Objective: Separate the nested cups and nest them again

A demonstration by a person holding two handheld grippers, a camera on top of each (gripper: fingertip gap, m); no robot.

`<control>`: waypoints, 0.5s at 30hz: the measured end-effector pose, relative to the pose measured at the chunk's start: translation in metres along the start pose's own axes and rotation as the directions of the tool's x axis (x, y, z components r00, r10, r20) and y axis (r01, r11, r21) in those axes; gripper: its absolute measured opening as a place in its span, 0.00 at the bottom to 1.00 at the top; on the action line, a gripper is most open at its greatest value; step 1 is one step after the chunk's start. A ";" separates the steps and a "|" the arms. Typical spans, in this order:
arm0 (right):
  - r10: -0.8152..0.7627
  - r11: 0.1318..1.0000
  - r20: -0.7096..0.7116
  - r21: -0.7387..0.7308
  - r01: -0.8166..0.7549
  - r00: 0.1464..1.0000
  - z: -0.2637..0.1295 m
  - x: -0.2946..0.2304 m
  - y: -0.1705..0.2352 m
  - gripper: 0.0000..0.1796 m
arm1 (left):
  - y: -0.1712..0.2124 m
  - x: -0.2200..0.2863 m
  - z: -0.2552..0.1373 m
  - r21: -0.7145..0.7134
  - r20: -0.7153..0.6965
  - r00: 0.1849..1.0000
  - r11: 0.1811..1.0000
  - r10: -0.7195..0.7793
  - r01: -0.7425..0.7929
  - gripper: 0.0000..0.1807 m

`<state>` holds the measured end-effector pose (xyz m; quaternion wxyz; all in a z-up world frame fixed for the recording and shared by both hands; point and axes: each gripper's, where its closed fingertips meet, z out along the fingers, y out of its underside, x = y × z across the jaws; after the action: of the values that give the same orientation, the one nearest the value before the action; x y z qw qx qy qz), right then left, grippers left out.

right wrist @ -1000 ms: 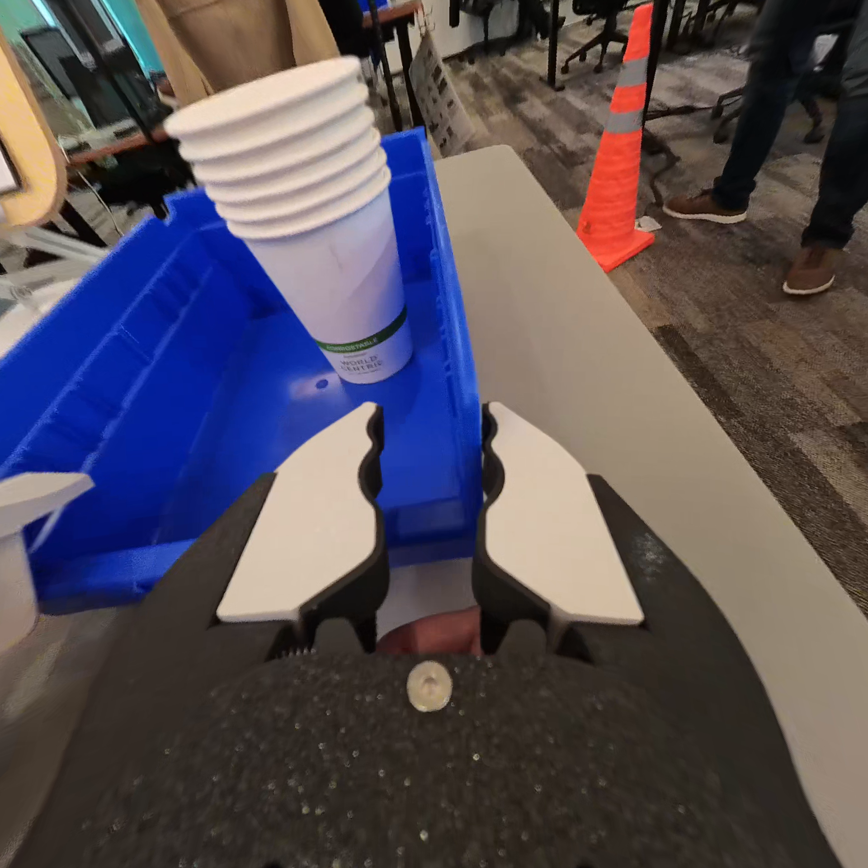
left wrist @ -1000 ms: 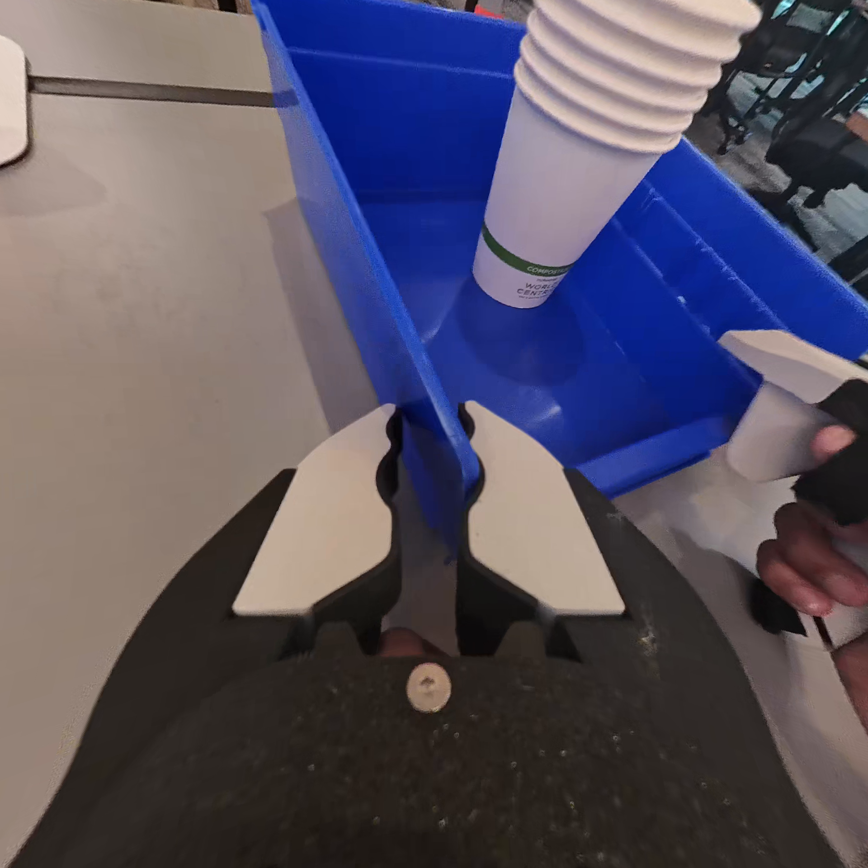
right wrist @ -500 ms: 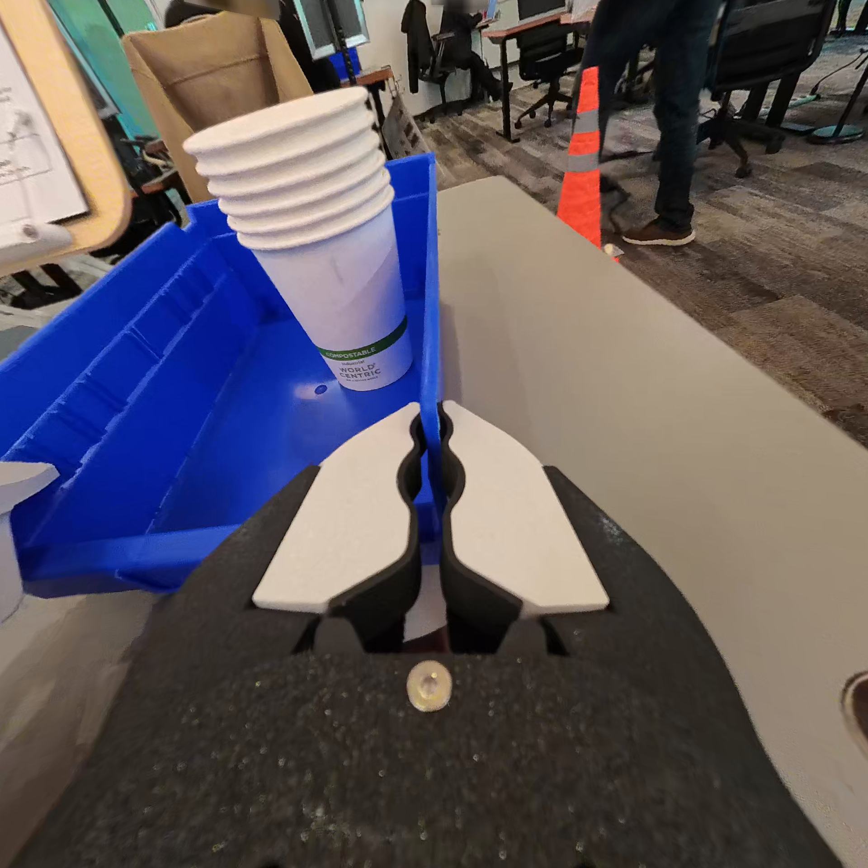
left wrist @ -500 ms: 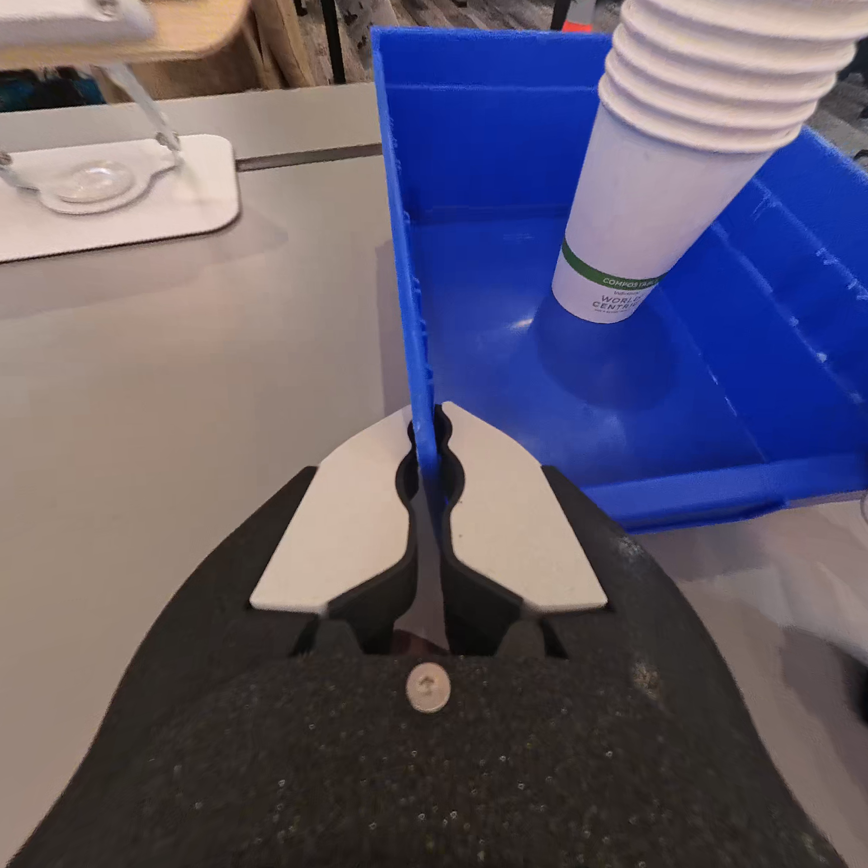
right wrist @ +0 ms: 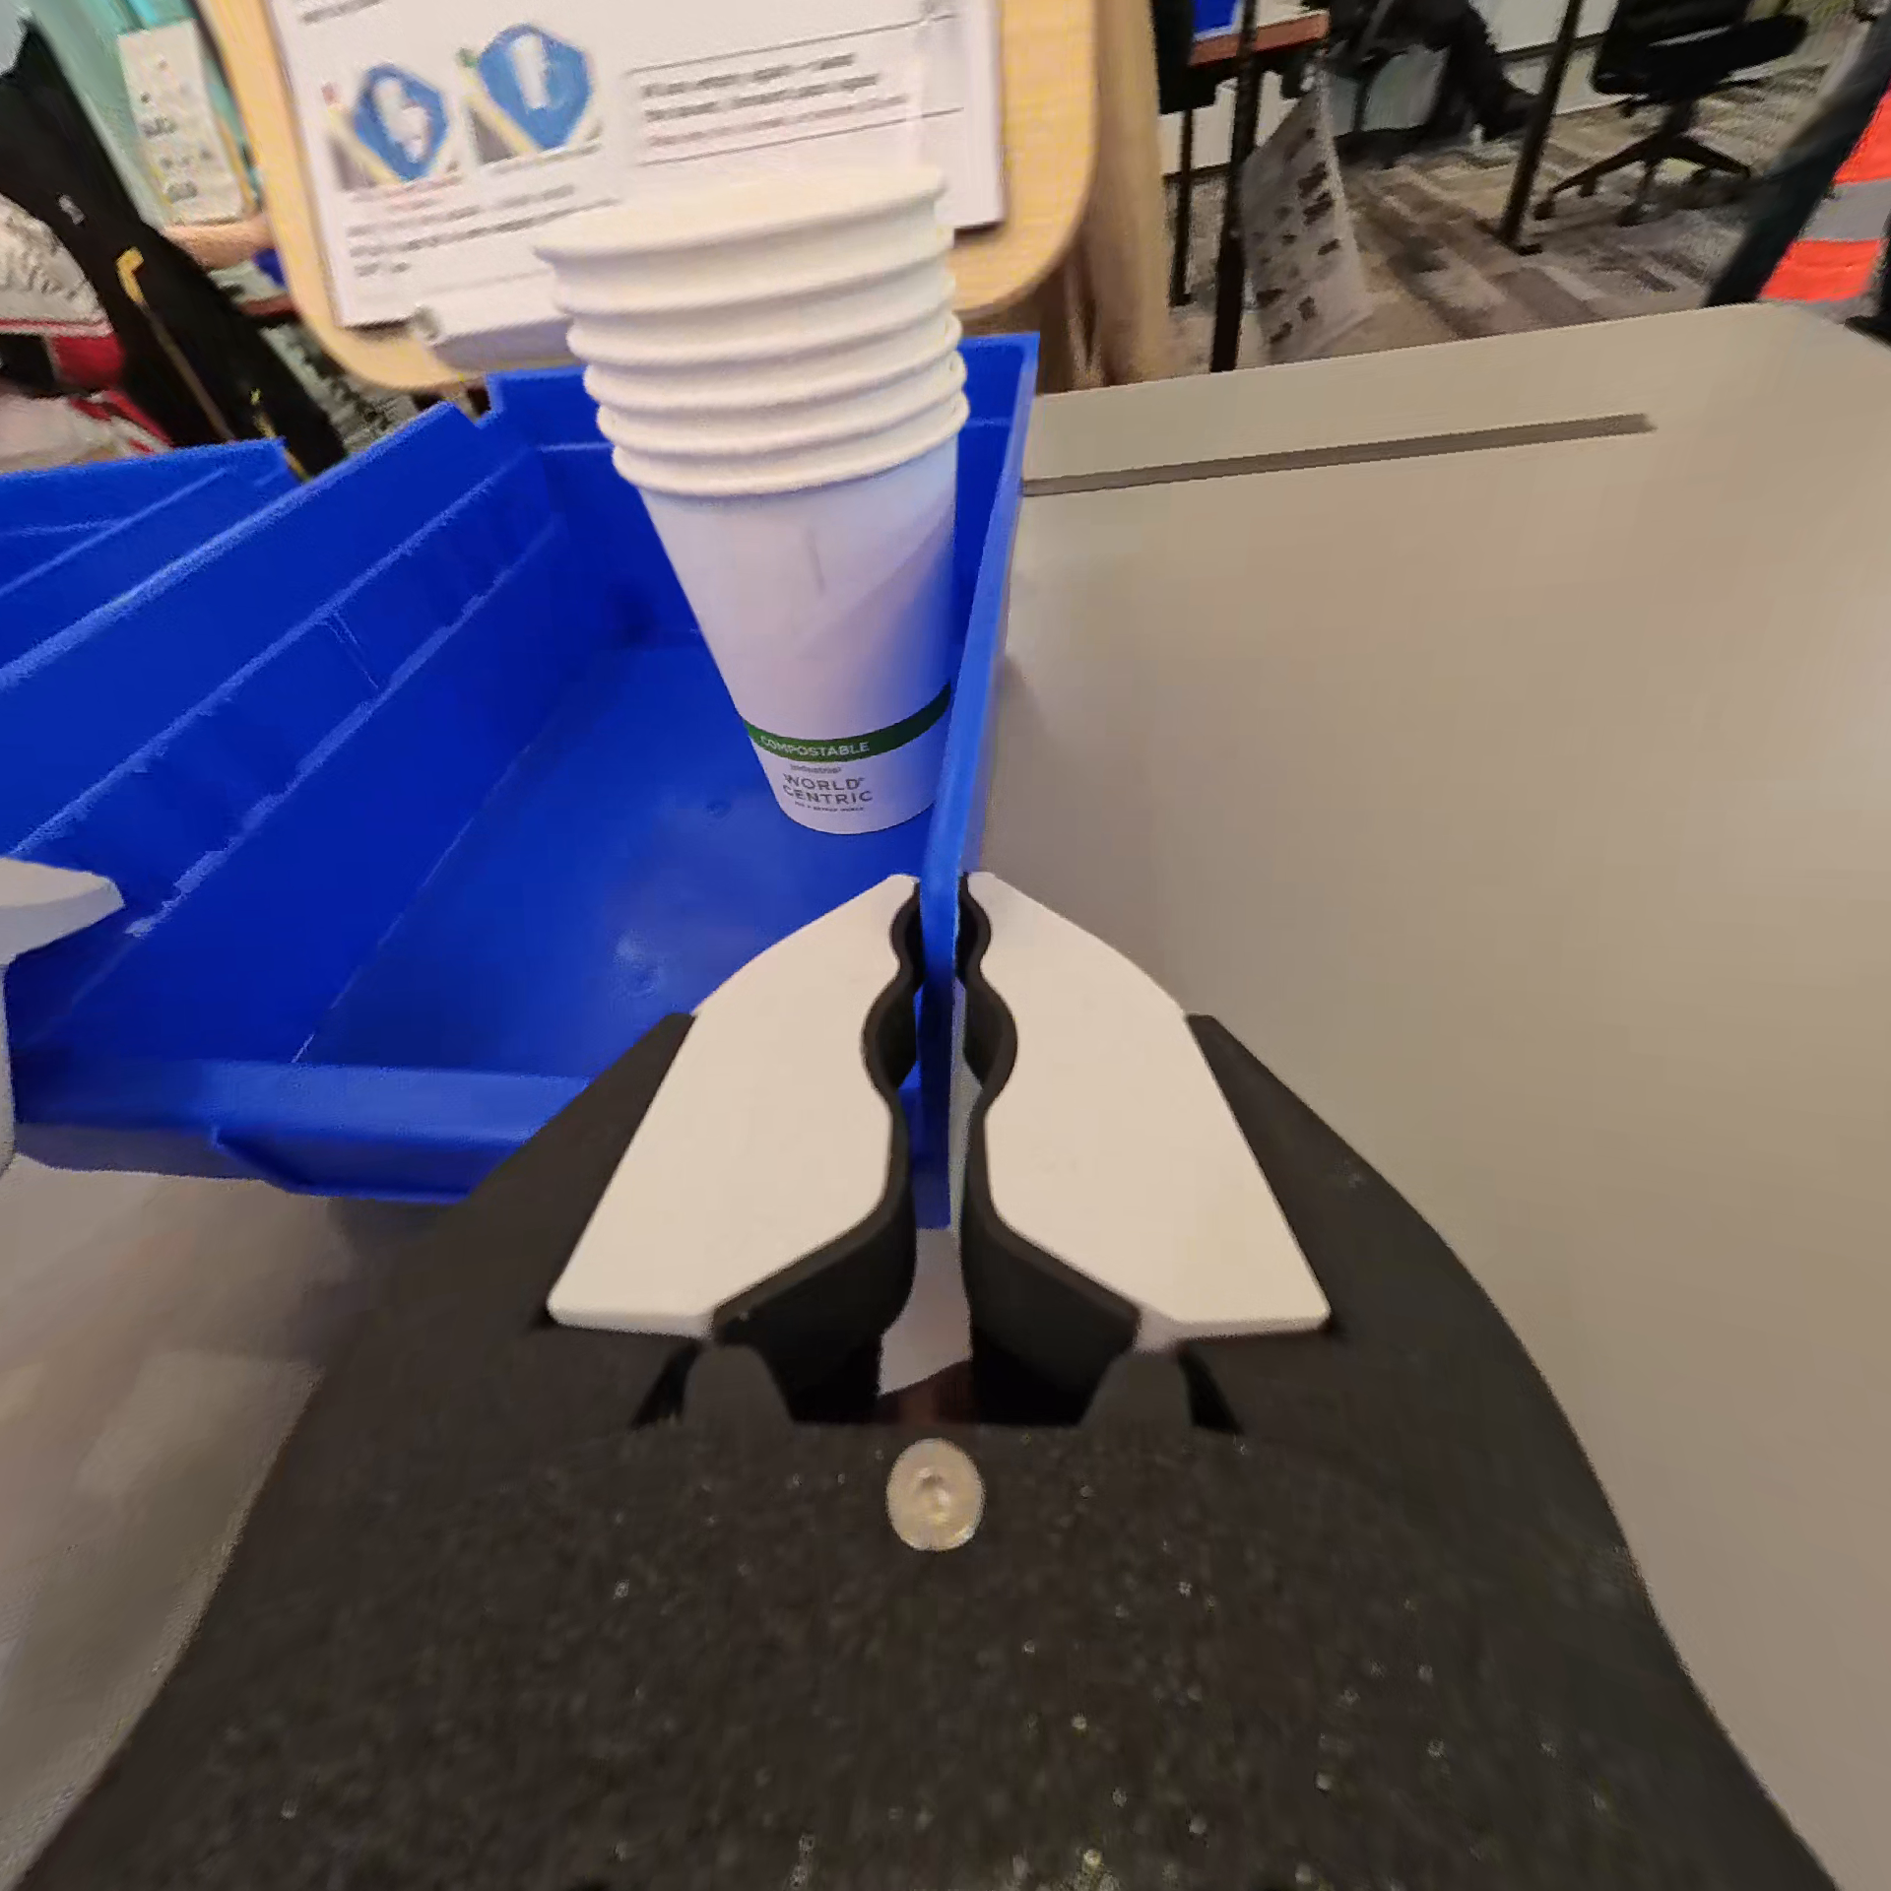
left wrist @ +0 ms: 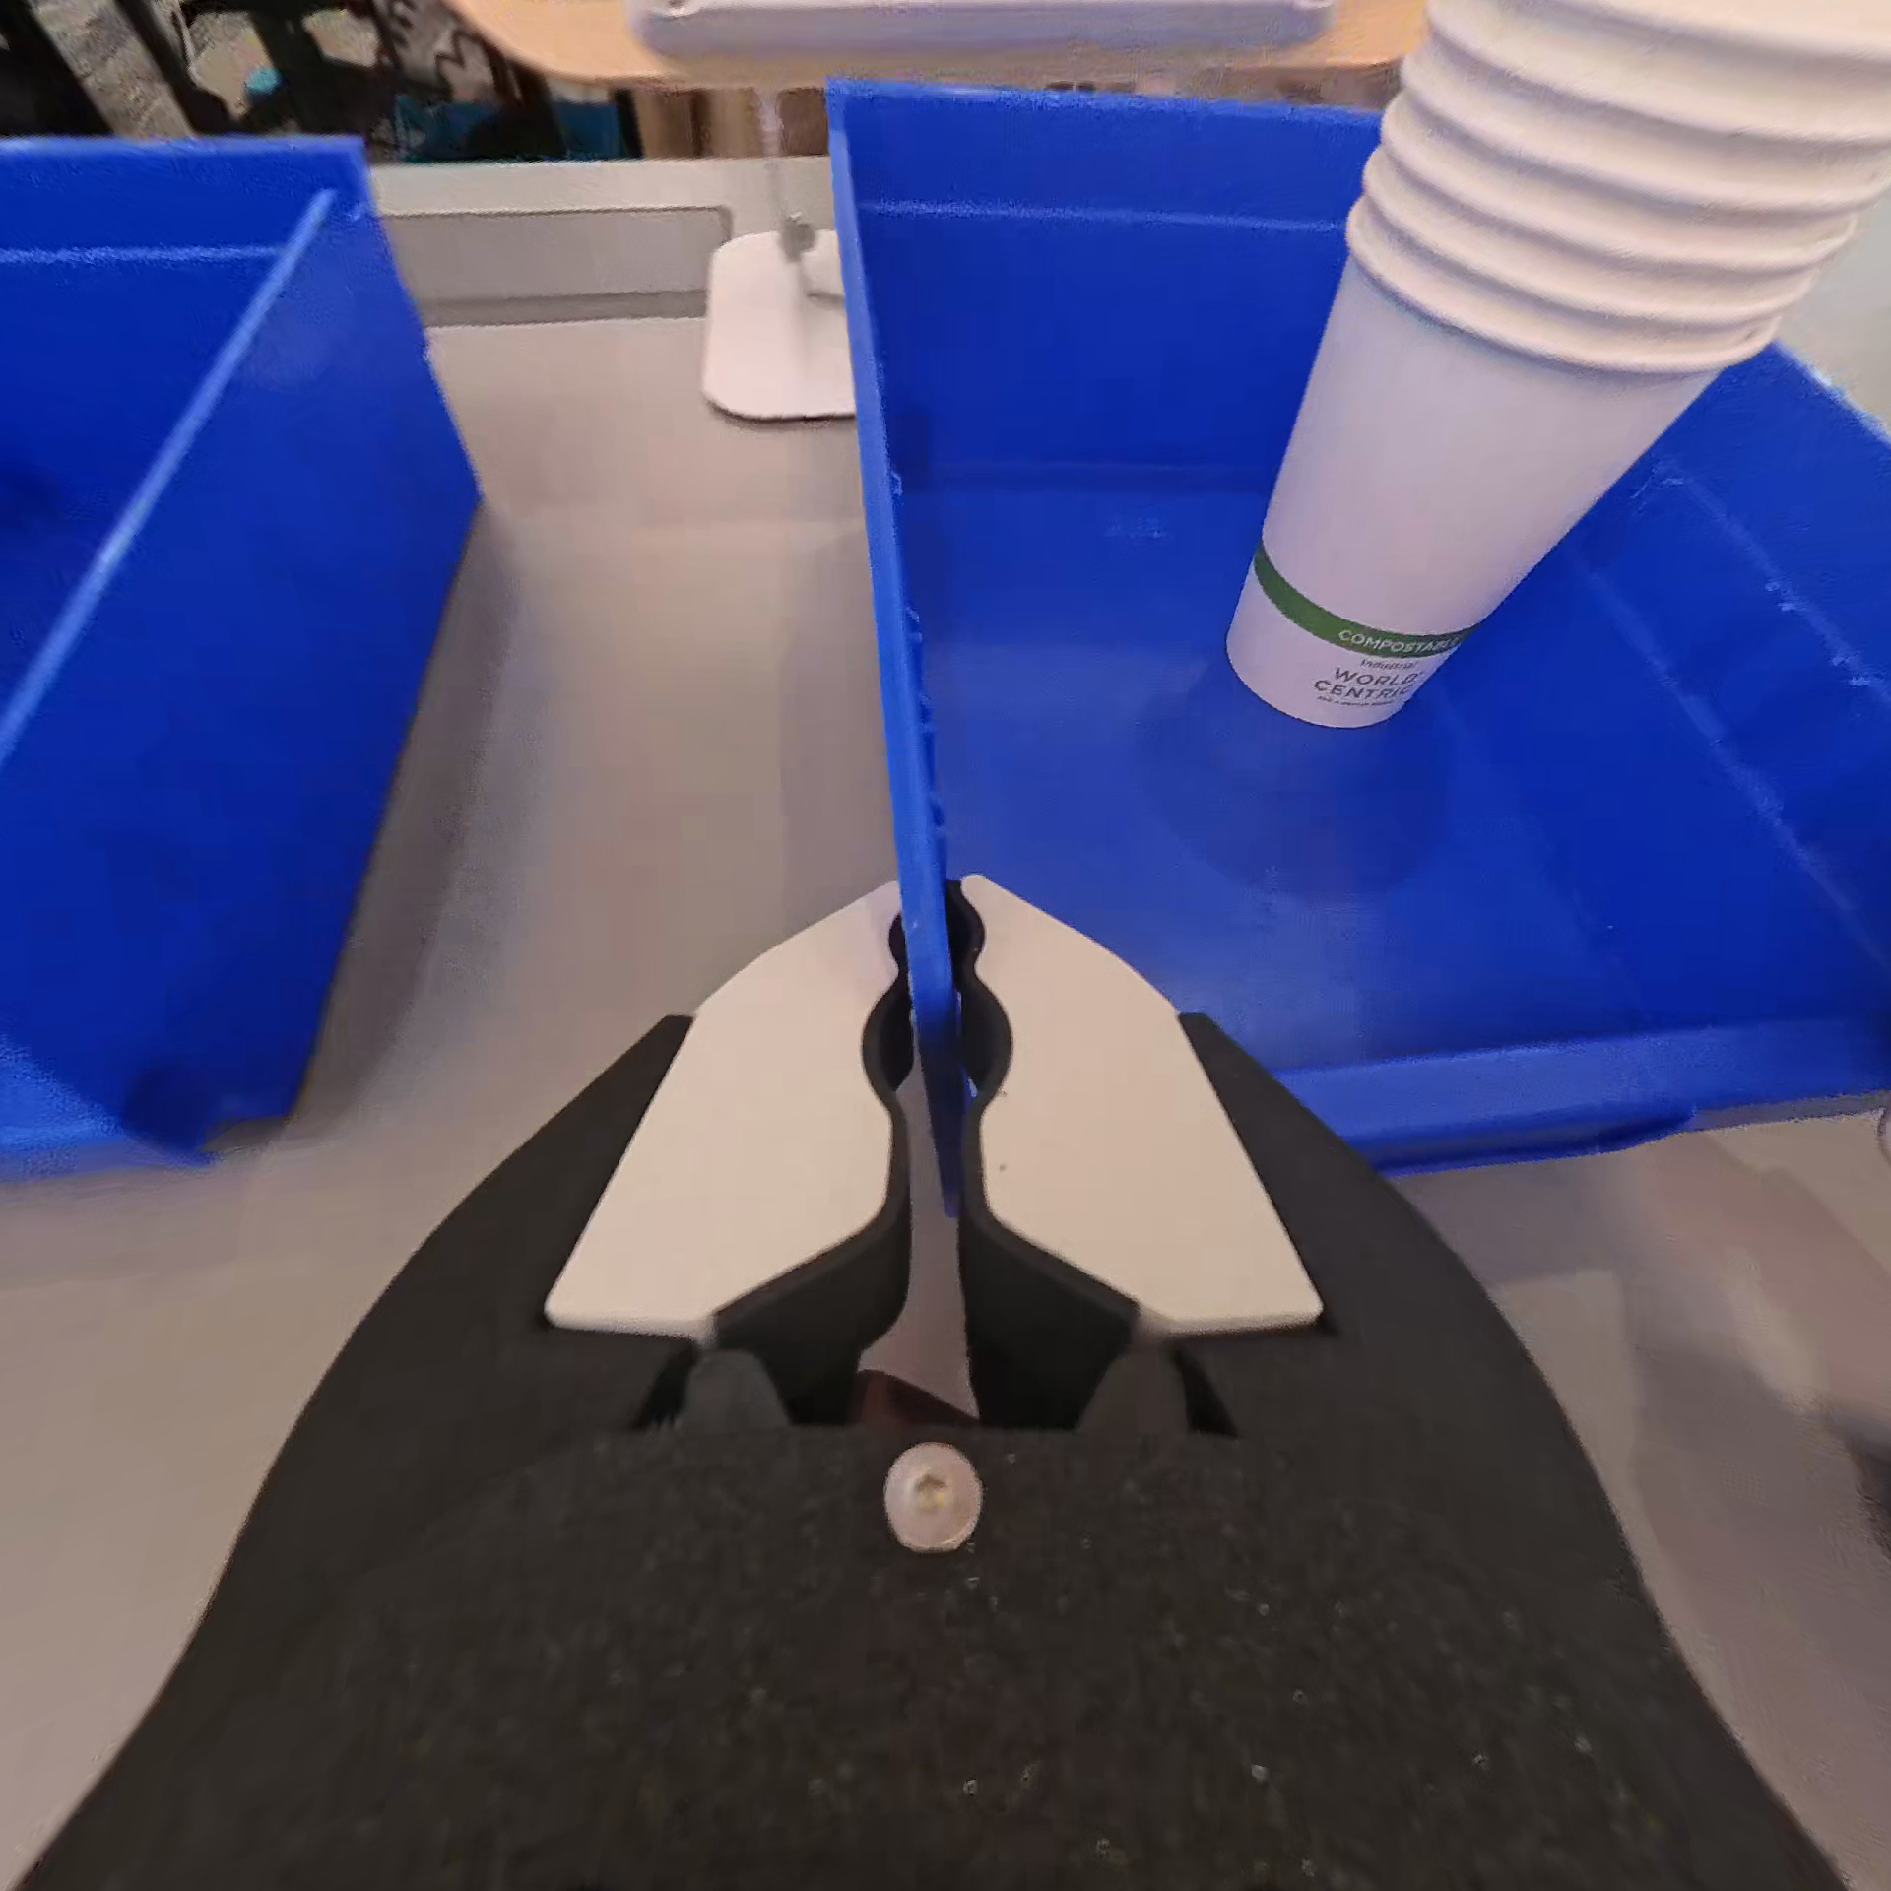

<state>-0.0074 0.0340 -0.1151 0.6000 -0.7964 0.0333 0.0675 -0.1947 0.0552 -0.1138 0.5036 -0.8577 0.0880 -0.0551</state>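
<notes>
Stack of nested white paper cups (right wrist: 788,512) upright inside blue plastic bin (left wrist: 1433,972); left tool (left wrist: 933,911) and right tool (right wrist: 941,900) each clamped on opposite side walls; bare grey surface (right wrist: 1433,819) alongside.

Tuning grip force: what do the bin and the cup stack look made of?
Bin: looks like glossy moulded plastic, thin ribbed walls with highlights. Both the left gripper and right gripper are clamped on its side walls. Cup stack: likely matte white paper, with rolled rims and a printed green band.
</notes>
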 end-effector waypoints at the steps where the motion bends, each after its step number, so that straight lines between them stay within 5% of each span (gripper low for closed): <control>1: -0.018 1.000 0.010 -0.006 0.018 1.000 0.001 -0.010 0.002 0.02 | 0.004 -0.011 -0.004 -0.003 0.007 1.000 1.000 -0.009 0.009 0.01; 12: -0.082 0.995 0.106 -0.055 0.088 0.991 0.008 -0.044 0.016 0.03 | 0.026 -0.049 -0.008 0.028 -0.006 0.996 0.996 -0.089 0.089 0.03; 15: -0.078 0.993 0.178 -0.075 0.093 0.981 -0.002 -0.041 0.016 0.20 | 0.029 -0.044 -0.019 0.038 -0.072 0.993 0.995 -0.090 0.093 0.25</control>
<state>-0.0502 0.0260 -0.1240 0.5694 -0.8124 -0.0568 0.1126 -0.2445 0.0343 -0.1297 0.5149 -0.8476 0.0652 -0.1102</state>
